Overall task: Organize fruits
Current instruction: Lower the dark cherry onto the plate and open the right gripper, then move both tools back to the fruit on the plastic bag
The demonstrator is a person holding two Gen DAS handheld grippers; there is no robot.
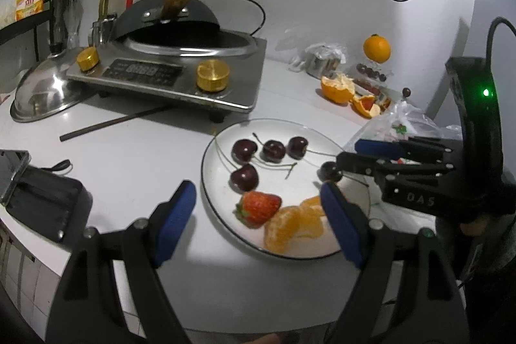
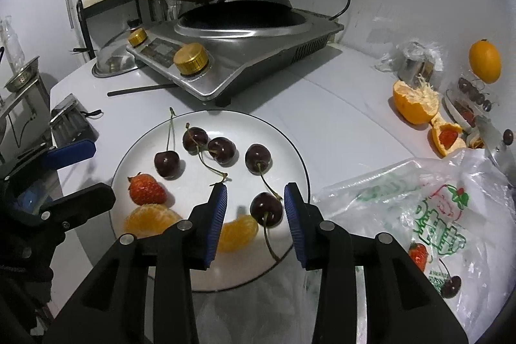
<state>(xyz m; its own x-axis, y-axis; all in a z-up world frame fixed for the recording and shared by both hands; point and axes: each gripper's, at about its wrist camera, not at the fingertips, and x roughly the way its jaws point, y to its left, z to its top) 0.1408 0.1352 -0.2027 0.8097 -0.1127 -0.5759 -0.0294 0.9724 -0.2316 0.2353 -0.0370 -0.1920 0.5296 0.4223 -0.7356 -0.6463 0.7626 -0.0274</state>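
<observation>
A white plate [image 1: 222, 147] [image 2: 290, 150] holds several dark cherries, a strawberry [image 1: 258, 208] [image 2: 146, 191] and orange segments [image 1: 290, 231] [image 2: 150, 220]. My right gripper [image 2: 254, 202] is open over the plate's right side, with one cherry [image 2: 266, 210] lying on the plate between its blue pads, not gripped. In the left wrist view this gripper [image 1: 351, 160] comes in from the right above that cherry [image 1: 329, 171]. My left gripper [image 1: 258, 211] is open and empty, its jaws straddling the plate's near edge.
An induction cooker [image 1: 167, 76] [image 2: 225, 63] with a wok stands behind the plate. A chopstick [image 1: 113, 123] lies in front of it. A plastic bag [image 2: 419, 228] with fruit lies to the right. A half-peeled orange [image 2: 414, 102], a whole orange [image 2: 485, 62] and more cherries sit far right.
</observation>
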